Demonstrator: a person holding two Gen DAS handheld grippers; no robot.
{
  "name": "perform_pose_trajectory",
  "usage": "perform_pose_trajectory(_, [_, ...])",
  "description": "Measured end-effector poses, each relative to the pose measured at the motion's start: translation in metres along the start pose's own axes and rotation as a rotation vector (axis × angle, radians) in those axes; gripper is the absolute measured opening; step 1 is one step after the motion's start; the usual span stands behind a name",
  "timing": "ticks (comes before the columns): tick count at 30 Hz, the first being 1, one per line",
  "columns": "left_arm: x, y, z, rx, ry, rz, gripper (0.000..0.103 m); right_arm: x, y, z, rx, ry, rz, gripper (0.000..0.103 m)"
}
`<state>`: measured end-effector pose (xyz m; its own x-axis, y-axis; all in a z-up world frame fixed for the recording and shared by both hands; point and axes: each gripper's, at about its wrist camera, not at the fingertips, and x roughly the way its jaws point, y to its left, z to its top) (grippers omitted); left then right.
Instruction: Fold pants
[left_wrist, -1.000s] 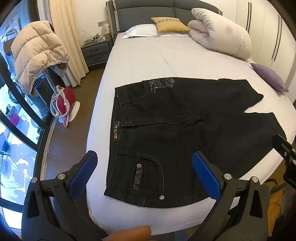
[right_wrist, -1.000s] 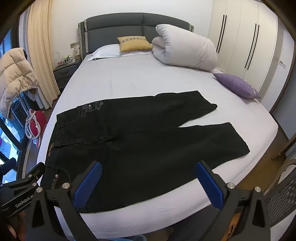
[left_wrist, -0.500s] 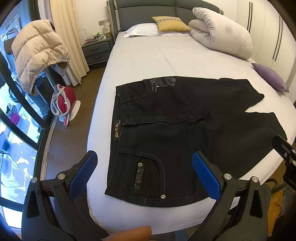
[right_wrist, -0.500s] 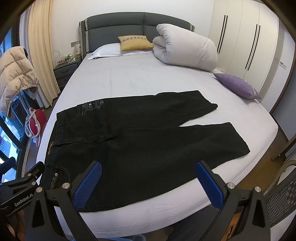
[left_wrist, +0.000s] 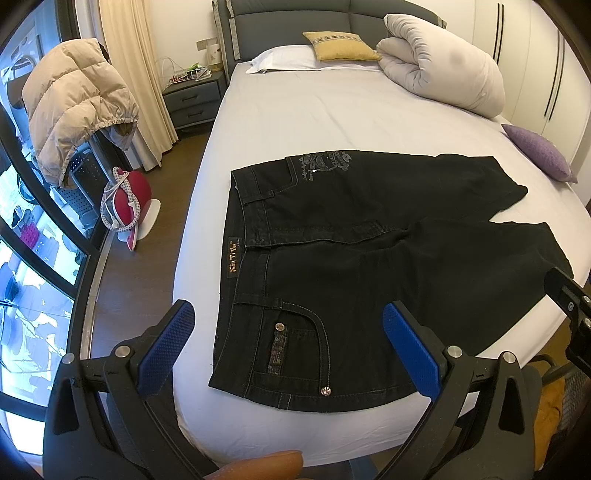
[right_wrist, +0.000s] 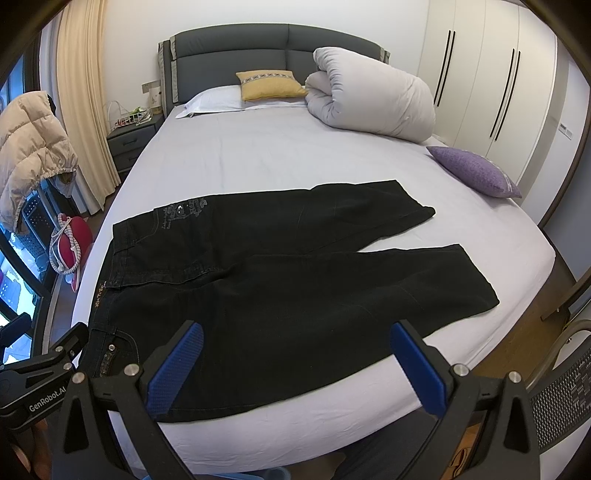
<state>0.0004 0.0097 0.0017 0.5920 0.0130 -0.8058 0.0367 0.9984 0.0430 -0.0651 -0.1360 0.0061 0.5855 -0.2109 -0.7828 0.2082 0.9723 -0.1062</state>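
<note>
The pants (left_wrist: 369, 266) lie flat on the bed (left_wrist: 314, 122), waist left, legs right. My left gripper (left_wrist: 288, 339) and right gripper (right_wrist: 295, 365) hover wide and empty. Folding is not started; next I should grip the near edge.

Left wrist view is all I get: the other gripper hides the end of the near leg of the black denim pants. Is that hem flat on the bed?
Observer: Yes. The near leg's hem lies flat on the white bed sheet, short of the mattress edge.
Reviewer: And the right gripper's state?
Observer: The right gripper is open, with nothing between its blue pads, pointing across the black denim pants.
</note>
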Motion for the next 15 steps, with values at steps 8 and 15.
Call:
perform_pose_trajectory(8, [0.0001, -0.0005, 0.0002, 0.001, 0.001, 0.0, 0.103, -0.0001, 0.001, 0.0014, 0.0, 0.001, -0.002, 0.103])
perform_pose_trajectory(15, [0.003, -0.0008, -0.0054, 0.0, 0.002, 0.001, 0.103, -0.0001, 0.0009, -0.0012, -0.001, 0.001, -0.002, 0.103])
